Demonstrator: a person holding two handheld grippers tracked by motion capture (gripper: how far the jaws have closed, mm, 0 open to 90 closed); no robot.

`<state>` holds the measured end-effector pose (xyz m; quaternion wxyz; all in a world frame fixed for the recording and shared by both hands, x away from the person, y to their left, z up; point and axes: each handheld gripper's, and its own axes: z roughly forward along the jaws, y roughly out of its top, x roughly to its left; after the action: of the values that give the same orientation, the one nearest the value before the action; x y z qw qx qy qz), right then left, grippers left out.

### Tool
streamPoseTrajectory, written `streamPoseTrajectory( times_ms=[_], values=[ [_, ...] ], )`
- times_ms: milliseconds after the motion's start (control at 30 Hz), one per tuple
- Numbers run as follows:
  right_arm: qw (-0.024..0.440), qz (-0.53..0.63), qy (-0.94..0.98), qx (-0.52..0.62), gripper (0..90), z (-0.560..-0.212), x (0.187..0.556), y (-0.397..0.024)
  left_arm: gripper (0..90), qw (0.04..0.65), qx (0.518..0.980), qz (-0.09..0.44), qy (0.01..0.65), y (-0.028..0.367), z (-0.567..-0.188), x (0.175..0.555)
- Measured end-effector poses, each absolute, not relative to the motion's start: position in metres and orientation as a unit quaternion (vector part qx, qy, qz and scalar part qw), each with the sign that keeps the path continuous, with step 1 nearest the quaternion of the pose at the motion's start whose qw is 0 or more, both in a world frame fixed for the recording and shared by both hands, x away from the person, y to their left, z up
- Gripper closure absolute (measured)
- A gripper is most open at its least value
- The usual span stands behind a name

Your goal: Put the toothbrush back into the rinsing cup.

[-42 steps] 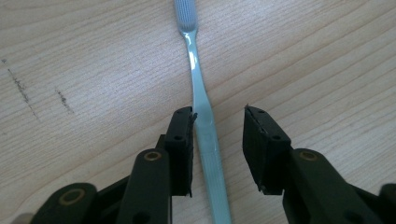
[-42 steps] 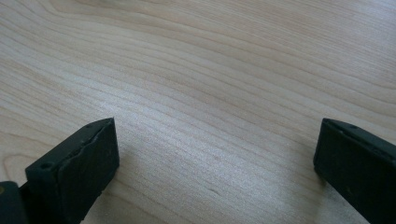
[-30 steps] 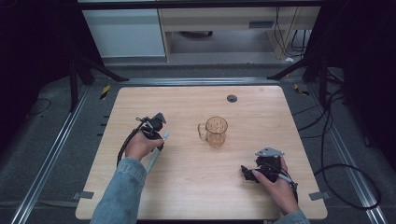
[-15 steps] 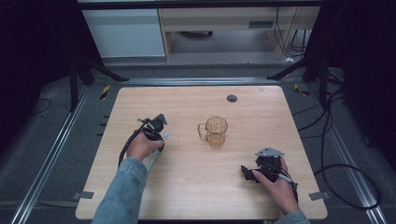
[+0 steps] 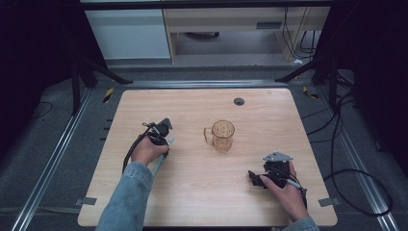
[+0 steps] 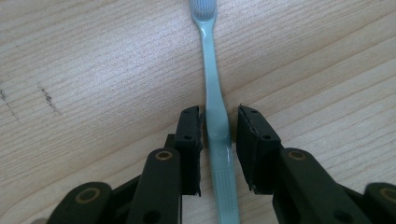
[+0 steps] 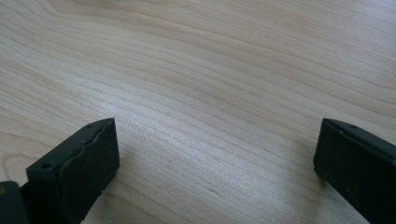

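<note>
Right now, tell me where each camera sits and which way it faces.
High view: above the person's side, looking forward and down on the wooden table, glass mug, both forearms, left gripper, right gripper.
Left gripper view: rides that gripper, looking down its jaws, which have just been closing around the pale green toothbrush.
Right gripper view: looks along wide-open jaws at bare wood.
Shared: the toothbrush also shows from above.
</note>
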<state>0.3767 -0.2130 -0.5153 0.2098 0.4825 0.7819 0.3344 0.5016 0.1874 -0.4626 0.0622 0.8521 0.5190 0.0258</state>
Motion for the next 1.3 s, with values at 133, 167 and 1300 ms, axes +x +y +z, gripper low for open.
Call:
streamPoseTrajectory(
  times_ms=[133,167,1300],
  values=[
    [0.21,0.335,0.782,0.483,0.6,-0.515,0.377,-0.213,73.8,0.063,0.853,0.026,0.518,0.188,-0.463,0.501],
    [0.21,0.335,0.782,0.482,0.6,-0.515,0.377,-0.213,74.5,0.063,0.853,0.026,0.518,0.188,-0.463,0.501],
    [0.207,0.337,0.781,0.484,0.6,-0.515,0.377,-0.213,78.6,0.123,0.867,0.08,0.477,0.18,-0.415,0.491]
  ],
)
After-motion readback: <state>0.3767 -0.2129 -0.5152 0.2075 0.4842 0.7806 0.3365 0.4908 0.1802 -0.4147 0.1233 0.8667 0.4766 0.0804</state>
